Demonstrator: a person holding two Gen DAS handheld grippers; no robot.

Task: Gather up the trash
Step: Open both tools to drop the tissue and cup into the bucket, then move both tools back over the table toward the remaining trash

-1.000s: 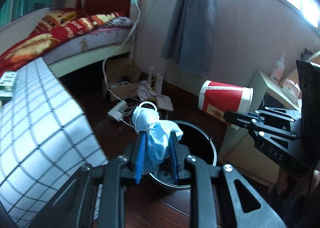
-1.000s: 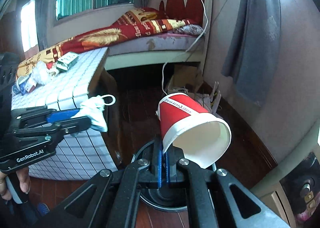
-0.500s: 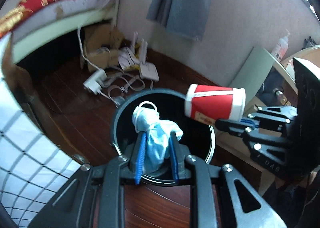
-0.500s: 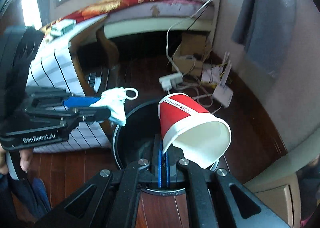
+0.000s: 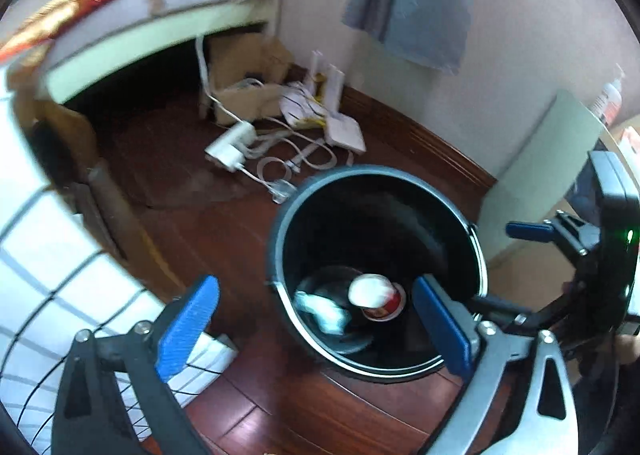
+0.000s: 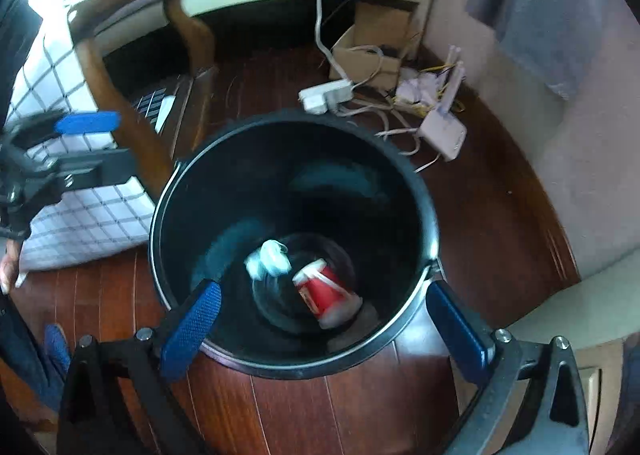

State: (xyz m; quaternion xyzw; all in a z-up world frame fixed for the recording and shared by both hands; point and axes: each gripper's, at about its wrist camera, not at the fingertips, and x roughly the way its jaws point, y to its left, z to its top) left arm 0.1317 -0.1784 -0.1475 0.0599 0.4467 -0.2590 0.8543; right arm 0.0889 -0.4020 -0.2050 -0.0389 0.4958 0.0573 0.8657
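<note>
A black round trash bin (image 5: 280,223) (image 6: 160,191) stands on the wooden floor below both grippers. A red paper cup (image 5: 378,297) (image 6: 326,291) and a crumpled blue-white face mask (image 5: 322,309) (image 6: 268,257) lie side by side at its bottom. My left gripper (image 5: 316,319) is open and empty above the bin's near rim. My right gripper (image 6: 324,319) is open and empty above the bin too. The right gripper also shows at the right edge of the left wrist view (image 5: 532,233), and the left gripper at the left edge of the right wrist view (image 6: 88,123).
A table with a white checked cloth (image 5: 44,263) (image 6: 80,215) stands left of the bin. A white power strip (image 5: 230,145) (image 6: 326,95), cables, a router (image 6: 442,131) and cardboard boxes lie on the floor behind it. A bed (image 5: 132,11) and a pale cabinet (image 5: 540,175) flank the area.
Both grippers opened over the bin. The face mask dropped out of the left gripper and the red cup out of the right; both now lie at the bin's bottom.
</note>
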